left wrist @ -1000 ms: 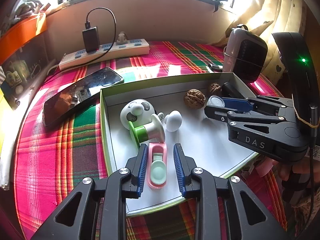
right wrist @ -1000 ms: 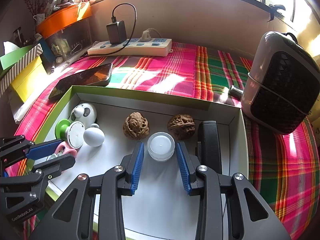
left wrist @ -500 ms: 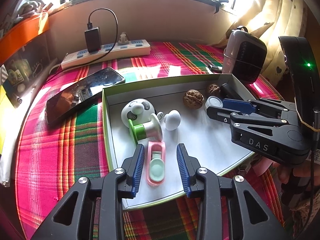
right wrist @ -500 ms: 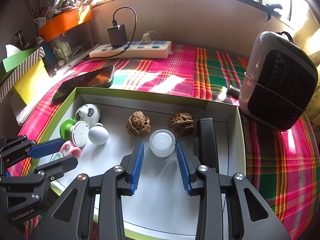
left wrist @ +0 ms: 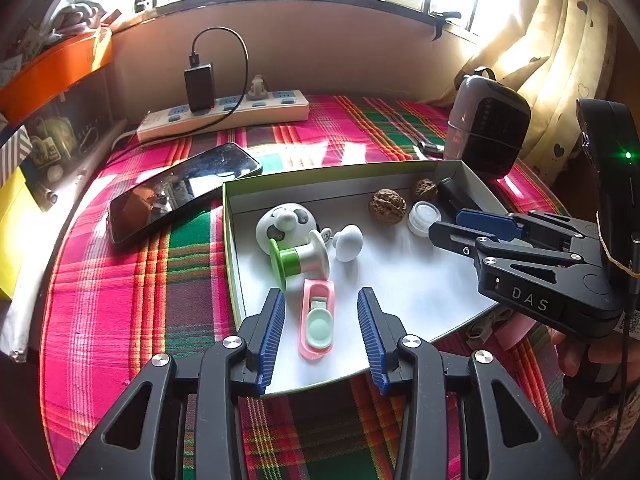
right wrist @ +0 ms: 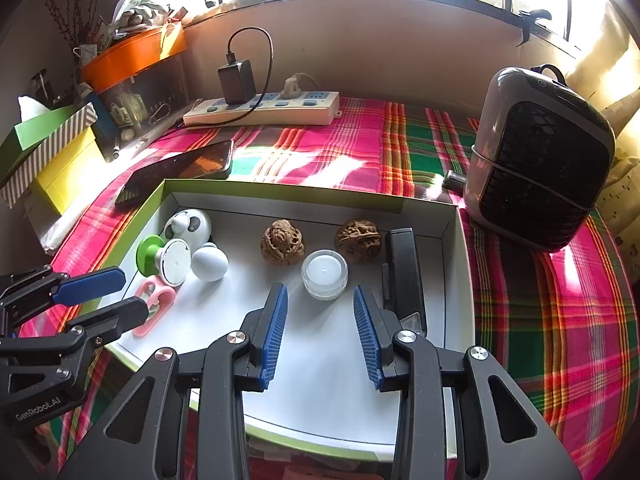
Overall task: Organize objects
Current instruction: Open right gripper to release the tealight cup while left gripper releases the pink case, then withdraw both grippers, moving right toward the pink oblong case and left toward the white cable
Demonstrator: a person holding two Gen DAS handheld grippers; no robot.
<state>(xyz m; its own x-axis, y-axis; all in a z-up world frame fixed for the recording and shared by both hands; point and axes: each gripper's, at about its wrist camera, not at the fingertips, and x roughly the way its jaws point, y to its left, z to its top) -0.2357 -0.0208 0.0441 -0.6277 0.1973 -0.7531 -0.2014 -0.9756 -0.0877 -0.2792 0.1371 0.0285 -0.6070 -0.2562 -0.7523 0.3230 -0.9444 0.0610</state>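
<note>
A shallow white box with a green rim (left wrist: 230, 240) lies on the plaid cloth. Inside it are a pink-and-mint clip (left wrist: 317, 320), a green-and-white spool (left wrist: 300, 262), a panda toy (left wrist: 286, 220), a white knob (left wrist: 349, 242), two walnuts (right wrist: 282, 242) (right wrist: 357, 240), a small clear jar (right wrist: 324, 272) and a black bar-shaped item (right wrist: 402, 264). My left gripper (left wrist: 320, 300) straddles the pink clip; its jaws are opening and the pads stand clear of it. My right gripper (right wrist: 320, 304) is open, its tips just short of the jar.
A phone (left wrist: 180, 188) lies just left of the box, with a power strip and charger (left wrist: 224, 116) behind it. A dark heater-like unit (right wrist: 540, 160) stands at the box's far right corner. Cardboard boxes (right wrist: 52, 152) crowd the left edge.
My left gripper's jaws have spread apart from the pink clip, which stays lying in the box. The right gripper holds the same width near the jar.
</note>
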